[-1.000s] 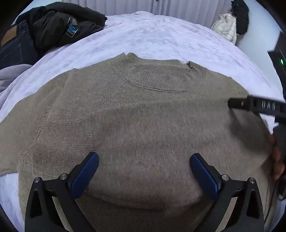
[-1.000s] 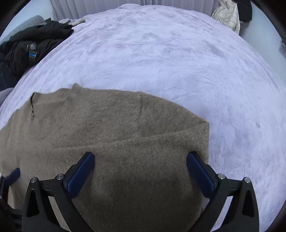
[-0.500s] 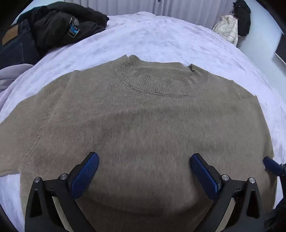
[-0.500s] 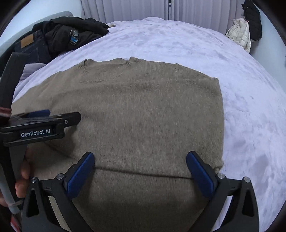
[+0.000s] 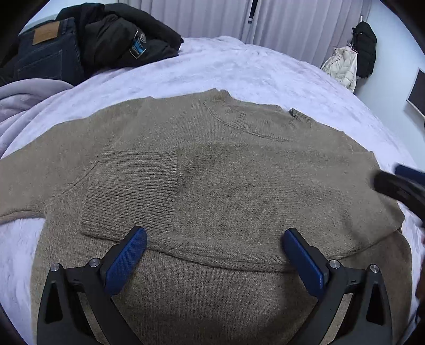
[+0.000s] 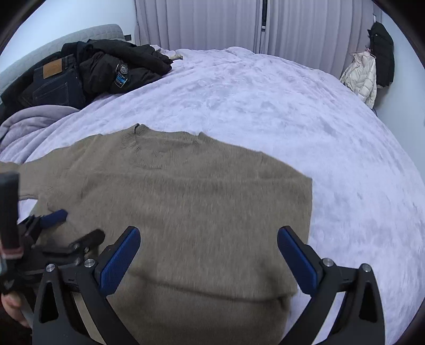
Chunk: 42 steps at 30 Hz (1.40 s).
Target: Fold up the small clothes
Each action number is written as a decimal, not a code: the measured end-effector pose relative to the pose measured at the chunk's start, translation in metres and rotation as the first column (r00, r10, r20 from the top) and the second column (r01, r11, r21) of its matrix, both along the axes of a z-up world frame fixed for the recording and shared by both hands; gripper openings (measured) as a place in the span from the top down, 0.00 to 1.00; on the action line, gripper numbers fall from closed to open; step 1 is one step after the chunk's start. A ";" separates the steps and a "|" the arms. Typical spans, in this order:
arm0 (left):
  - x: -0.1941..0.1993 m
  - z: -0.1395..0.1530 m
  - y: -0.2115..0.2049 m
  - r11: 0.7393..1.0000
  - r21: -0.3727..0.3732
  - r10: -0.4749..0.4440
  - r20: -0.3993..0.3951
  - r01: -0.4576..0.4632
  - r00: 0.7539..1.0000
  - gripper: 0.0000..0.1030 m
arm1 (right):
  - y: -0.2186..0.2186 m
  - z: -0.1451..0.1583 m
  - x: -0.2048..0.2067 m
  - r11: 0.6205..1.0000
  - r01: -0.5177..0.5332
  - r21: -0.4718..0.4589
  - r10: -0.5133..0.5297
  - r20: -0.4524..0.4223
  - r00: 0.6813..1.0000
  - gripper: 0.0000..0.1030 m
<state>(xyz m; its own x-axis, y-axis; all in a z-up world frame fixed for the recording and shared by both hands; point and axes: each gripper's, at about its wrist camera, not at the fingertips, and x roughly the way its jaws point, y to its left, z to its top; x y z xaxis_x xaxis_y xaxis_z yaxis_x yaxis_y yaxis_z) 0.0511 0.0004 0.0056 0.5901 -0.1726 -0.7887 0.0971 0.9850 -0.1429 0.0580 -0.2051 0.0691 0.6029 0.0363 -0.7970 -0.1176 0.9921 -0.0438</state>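
Both sets of jaws stand wide apart with nothing between their blue ribbed pads: the left gripper (image 5: pixel 212 254) and the right gripper (image 6: pixel 208 252) each hover over the lower part of a taupe knitted crew-neck sweater (image 5: pixel 239 191) that lies flat on a pale lilac plush bed (image 5: pixel 239 69).

Far left of the sweater, at the bed's head end, lie dark blue denim jeans (image 5: pixel 45 58) with a tan leather waistband patch; any writing on the patch is too small to read. Just right of the jeans is a crumpled black jacket (image 5: pixel 119 39) bearing a round badge and a blue-and-white tag, also unreadable. A lilac blanket (image 5: pixel 24 103) is bunched below them.

On the sweater itself, the left sleeve is folded inward, so that its ribbed cuff (image 5: pixel 132 185) rests on the chest left of centre. The ribbed neckline (image 5: pixel 255 119) points away from the grippers. A horizontal fold edge crosses the body just ahead of the left gripper's pads, with more sweater below it. The sweater's right side ends in a straight edge against bare bedding.

Beyond the bed to the right of the sweater hang a cream puffer jacket (image 6: pixel 361 77) and a black garment (image 6: pixel 382 53), in front of pale curtains (image 6: pixel 212 24).
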 end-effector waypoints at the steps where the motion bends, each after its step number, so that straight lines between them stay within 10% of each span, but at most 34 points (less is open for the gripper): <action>1: -0.001 0.000 0.000 1.000 0.005 0.000 0.002 0.000 1.000 0.00 | 0.002 -0.006 0.017 1.000 0.002 -0.030 -0.003 -0.028 1.000 0.01; 4: -0.006 -0.002 0.004 1.000 -0.008 -0.007 0.013 0.007 1.000 0.00 | -0.002 -0.045 0.072 0.987 0.064 -0.146 -0.090 -0.184 0.979 0.01; 10: -0.003 -0.005 0.005 1.000 -0.022 -0.010 0.015 0.010 1.000 0.00 | -0.027 -0.041 0.098 0.972 0.237 0.005 -0.230 -0.223 0.947 0.00; 26: -0.015 -0.002 0.010 1.000 -0.011 -0.004 -0.059 0.004 0.998 0.00 | 0.023 -0.048 -0.087 0.994 0.076 -0.080 -0.084 -0.104 0.991 0.01; 42: -0.166 0.004 0.047 0.985 0.100 -0.136 -0.019 0.138 0.990 0.00 | 0.024 -0.048 -0.167 0.996 0.014 -0.083 -0.018 -0.045 0.999 0.01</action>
